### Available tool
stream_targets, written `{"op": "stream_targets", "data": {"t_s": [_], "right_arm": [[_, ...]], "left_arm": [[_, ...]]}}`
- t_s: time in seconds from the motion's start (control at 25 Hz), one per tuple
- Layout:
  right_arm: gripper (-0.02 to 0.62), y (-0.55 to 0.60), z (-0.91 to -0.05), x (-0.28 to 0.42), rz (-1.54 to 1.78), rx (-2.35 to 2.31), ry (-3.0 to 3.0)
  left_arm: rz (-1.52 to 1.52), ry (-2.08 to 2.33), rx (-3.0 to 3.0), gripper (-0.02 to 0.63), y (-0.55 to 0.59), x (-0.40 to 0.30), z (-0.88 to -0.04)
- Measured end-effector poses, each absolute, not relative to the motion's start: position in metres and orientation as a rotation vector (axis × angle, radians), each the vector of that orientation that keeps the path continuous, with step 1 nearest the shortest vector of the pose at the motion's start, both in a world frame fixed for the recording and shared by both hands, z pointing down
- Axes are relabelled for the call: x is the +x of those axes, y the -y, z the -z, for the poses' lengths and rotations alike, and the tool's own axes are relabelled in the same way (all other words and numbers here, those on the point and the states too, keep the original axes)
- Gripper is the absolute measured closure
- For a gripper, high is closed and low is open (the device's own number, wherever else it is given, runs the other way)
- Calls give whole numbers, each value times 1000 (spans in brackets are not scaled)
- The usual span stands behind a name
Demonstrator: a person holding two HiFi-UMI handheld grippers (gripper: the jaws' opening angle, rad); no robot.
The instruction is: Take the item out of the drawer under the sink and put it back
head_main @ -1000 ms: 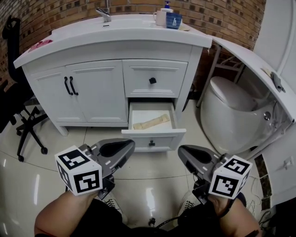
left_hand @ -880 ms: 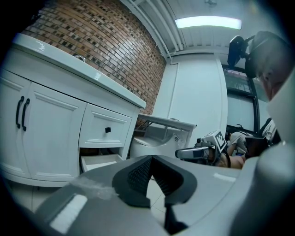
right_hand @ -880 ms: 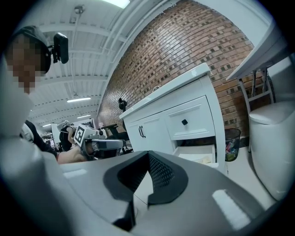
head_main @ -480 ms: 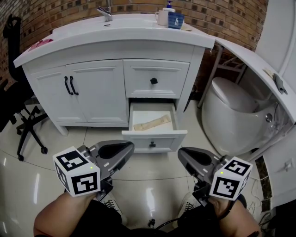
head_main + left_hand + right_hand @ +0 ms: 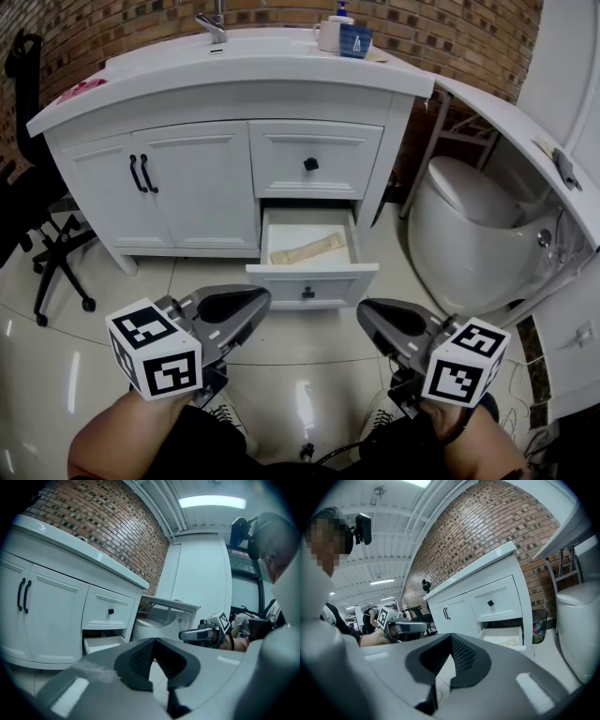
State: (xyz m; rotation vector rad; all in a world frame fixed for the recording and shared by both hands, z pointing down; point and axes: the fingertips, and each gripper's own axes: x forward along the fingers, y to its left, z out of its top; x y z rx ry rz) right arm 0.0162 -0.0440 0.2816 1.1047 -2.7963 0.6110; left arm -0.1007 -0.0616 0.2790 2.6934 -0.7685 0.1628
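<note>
White tile floor (image 5: 84,347), brick wall (image 5: 450,28)

The floor tiles (image 5: 309,375) were glossy and smooth, and the white cabinet (image 5: 197,187) looked smoothly painted against a rough brick wall (image 5: 450,28). The tap (image 5: 212,23) was shiny metal, the toilet (image 5: 469,234) gleamed like glazed ceramic, and the strip (image 5: 307,249) looked like matt, pale wood.

Toilet (image 5: 464,234), office chair (image 5: 23,202), brick wall (image 5: 450,28)

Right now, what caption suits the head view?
Left gripper and right gripper, jaws shut, face a white vanity whose open bottom drawer holds a flat tan strip.
</note>
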Motion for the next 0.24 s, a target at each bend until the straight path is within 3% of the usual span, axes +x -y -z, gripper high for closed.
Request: {"op": "stream_targets", "data": {"t_s": [0.24], "right_arm": [[591, 43, -281, 14, -613, 1104, 2794]], "left_arm": [[-163, 767, 2697, 600, 61, -102, -277]]}}
